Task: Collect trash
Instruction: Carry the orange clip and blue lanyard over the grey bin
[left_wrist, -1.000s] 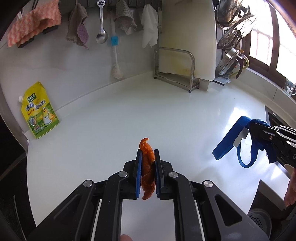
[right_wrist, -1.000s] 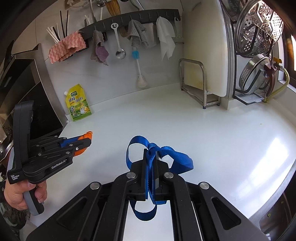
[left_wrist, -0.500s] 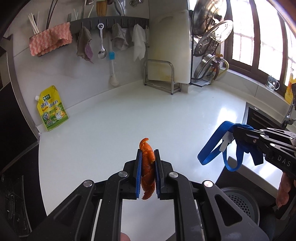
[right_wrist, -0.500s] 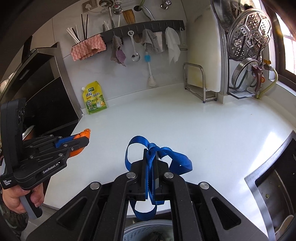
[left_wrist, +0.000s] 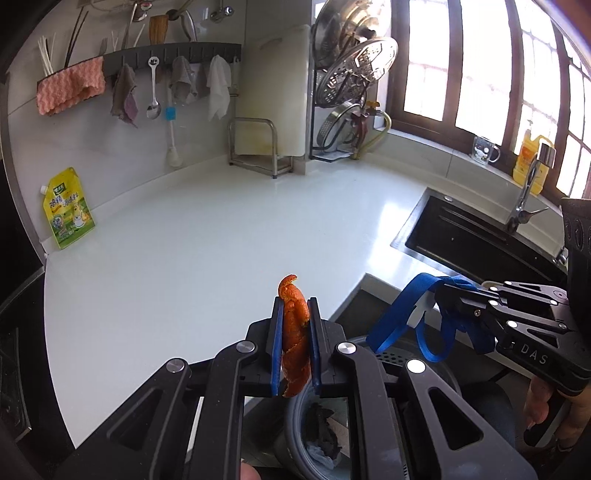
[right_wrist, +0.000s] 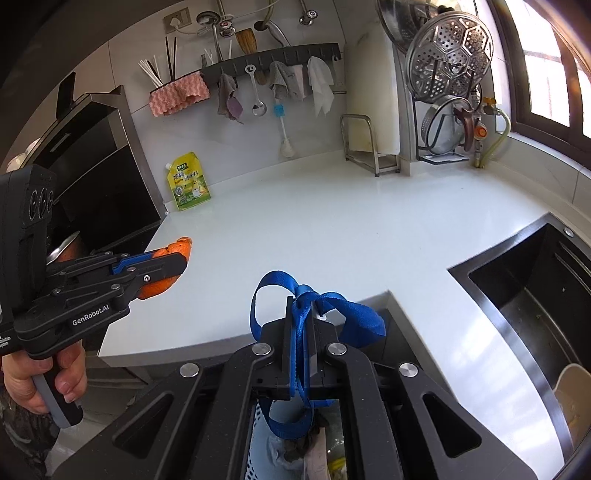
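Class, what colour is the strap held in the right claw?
Blue; the strap shows best in the right wrist view.

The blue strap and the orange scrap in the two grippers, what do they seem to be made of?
The blue strap looks like woven synthetic webbing: flat, ribbed weave, holding soft loops. The orange scrap seems to be citrus peel: bright, pebbly skin, curled and twisted as it dries. The right gripper and left gripper each pinch theirs; the left one's pads look like blue rubber.

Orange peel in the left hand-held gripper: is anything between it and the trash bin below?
Nothing visible blocks it. The curled orange peel is clamped in the left hand-held gripper, off the white countertop edge, with the round grey trash bin open beneath. The blue woven strap in the right hand-held gripper hangs off to the right.
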